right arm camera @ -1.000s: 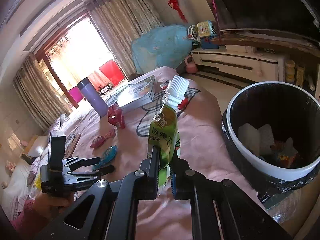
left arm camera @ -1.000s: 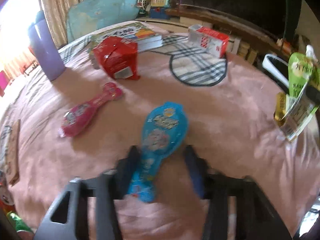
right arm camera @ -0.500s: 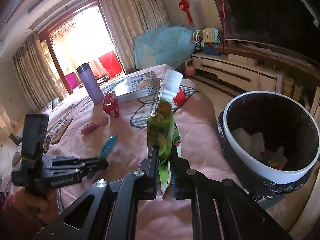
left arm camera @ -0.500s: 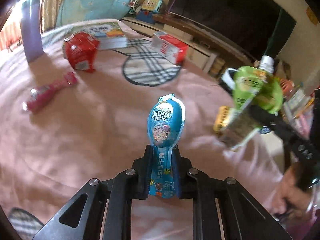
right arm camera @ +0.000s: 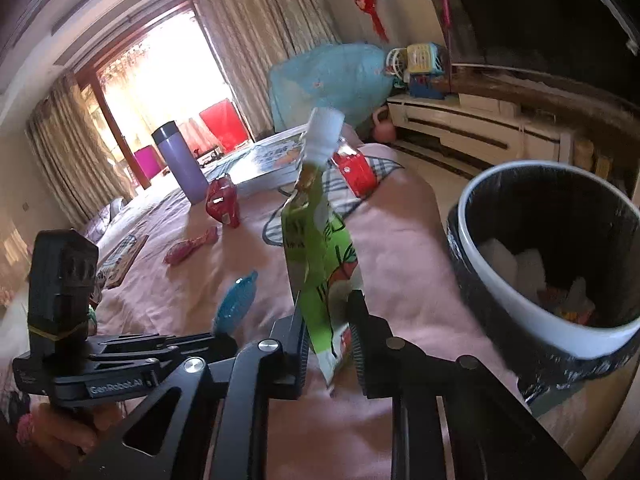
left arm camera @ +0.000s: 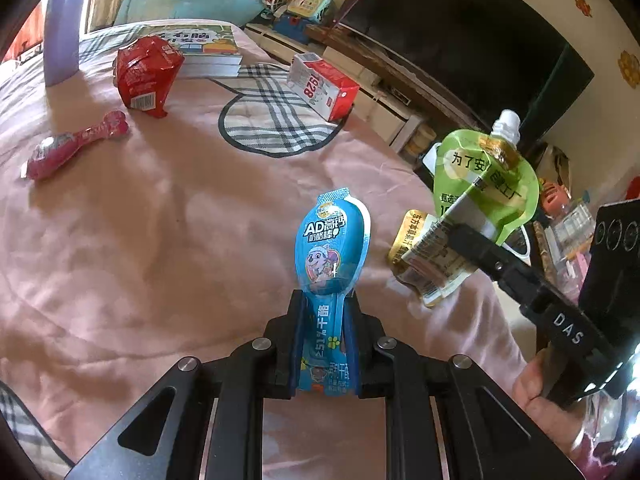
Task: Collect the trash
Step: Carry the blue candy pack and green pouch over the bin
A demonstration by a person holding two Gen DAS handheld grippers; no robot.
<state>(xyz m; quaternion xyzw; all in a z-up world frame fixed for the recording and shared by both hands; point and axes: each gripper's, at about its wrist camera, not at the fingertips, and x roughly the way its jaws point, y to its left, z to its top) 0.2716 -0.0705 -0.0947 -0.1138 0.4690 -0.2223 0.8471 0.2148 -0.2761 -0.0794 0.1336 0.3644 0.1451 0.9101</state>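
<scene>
The right tool (right arm camera: 328,340) has its jaws parting around a green juice pouch (right arm camera: 320,248); a gap shows beside the pouch on the right, so the pads no longer press it and it looks to be slipping free, tilted, its white cap toward the upper middle of the frame. The bin (right arm camera: 540,320), black-lined with a white rim, sits at the right of that frame, off to the side of the pouch and not under it. Judged from this, the release comes early: the pouch may drop onto the pink bed (right arm camera: 400,240) short of the rim. Doing the step well means carrying the tool across until the pouch hangs over the bin's mouth, then letting the jaws part fully and lifting clear

The left tool (left arm camera: 324,344) is clamped on the tail of a blue snack wrapper (left arm camera: 332,248), which stands upright out of the jaws in the lower middle of its frame. That grip looks sound; it should hold until the right tool has cleared the bin

Left on the bed, in the upper left of the left wrist view: a pink wrapper (left arm camera: 72,148), a red packet (left arm camera: 146,72) and a red-and-white carton (left arm camera: 324,86)
</scene>
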